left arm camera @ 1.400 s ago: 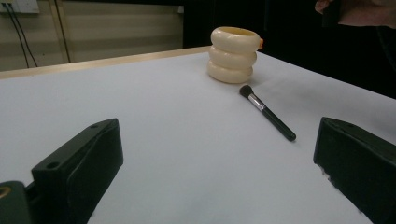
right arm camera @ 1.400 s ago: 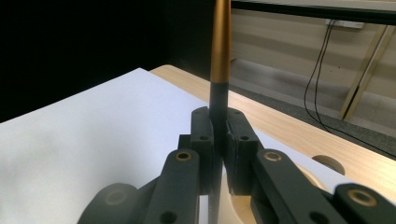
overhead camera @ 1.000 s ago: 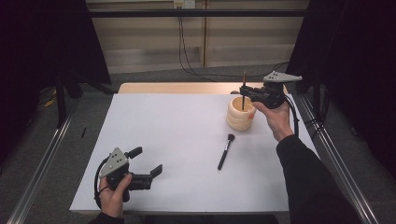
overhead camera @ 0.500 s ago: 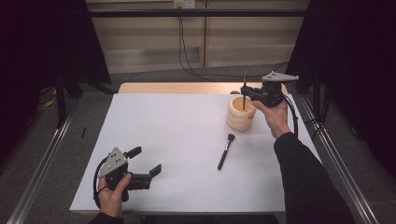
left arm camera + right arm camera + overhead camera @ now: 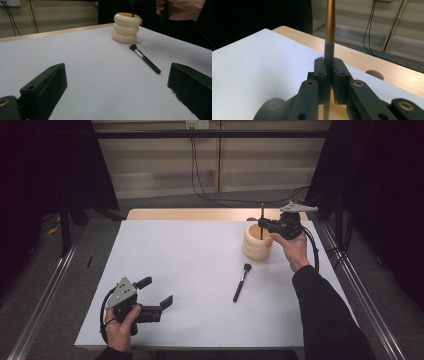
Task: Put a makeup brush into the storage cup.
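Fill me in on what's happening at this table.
A person holds a gripper in each hand. The right gripper is shut on an upright brush with a gold-tipped handle, its lower end inside the cream ringed holder. A second brush lies flat on the white table. The left gripper rests near the front edge, jaws open and holding nothing.

White worktop [image 5: 200,270] with wooden far edge, grey floor [image 5: 165,202] beyond it, pale panelled wall [image 5: 225,165] behind, black cables [image 5: 200,180] hanging down it, perhaps dark curtains [image 5: 50,165] flanking the worktop
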Available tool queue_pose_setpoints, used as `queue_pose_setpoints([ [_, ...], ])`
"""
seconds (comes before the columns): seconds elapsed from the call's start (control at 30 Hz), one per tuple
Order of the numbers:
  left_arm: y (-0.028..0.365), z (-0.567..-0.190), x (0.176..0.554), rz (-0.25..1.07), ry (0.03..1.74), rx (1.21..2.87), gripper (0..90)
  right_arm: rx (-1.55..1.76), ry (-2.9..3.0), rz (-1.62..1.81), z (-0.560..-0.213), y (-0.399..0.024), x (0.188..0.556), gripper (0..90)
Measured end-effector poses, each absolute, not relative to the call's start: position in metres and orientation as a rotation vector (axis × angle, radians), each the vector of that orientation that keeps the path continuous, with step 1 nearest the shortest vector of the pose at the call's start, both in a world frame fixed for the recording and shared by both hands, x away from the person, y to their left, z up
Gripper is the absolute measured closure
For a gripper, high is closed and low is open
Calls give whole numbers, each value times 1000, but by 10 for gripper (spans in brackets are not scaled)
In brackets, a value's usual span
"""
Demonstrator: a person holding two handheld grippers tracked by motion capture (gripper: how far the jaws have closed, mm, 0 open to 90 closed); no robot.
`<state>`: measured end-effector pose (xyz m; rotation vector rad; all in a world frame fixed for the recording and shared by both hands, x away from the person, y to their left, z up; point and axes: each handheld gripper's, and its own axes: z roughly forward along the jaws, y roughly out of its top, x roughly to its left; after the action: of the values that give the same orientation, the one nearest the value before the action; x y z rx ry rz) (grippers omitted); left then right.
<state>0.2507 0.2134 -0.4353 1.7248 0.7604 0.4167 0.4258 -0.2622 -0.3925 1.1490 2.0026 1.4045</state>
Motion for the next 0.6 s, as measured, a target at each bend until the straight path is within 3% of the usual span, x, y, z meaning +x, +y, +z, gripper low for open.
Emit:
queue_pose_setpoints([
  [0.6, 213, -436, 251, 417, 762, 1727, 26, 1191, 2033, 1380, -414, -267, 423, 826],
])
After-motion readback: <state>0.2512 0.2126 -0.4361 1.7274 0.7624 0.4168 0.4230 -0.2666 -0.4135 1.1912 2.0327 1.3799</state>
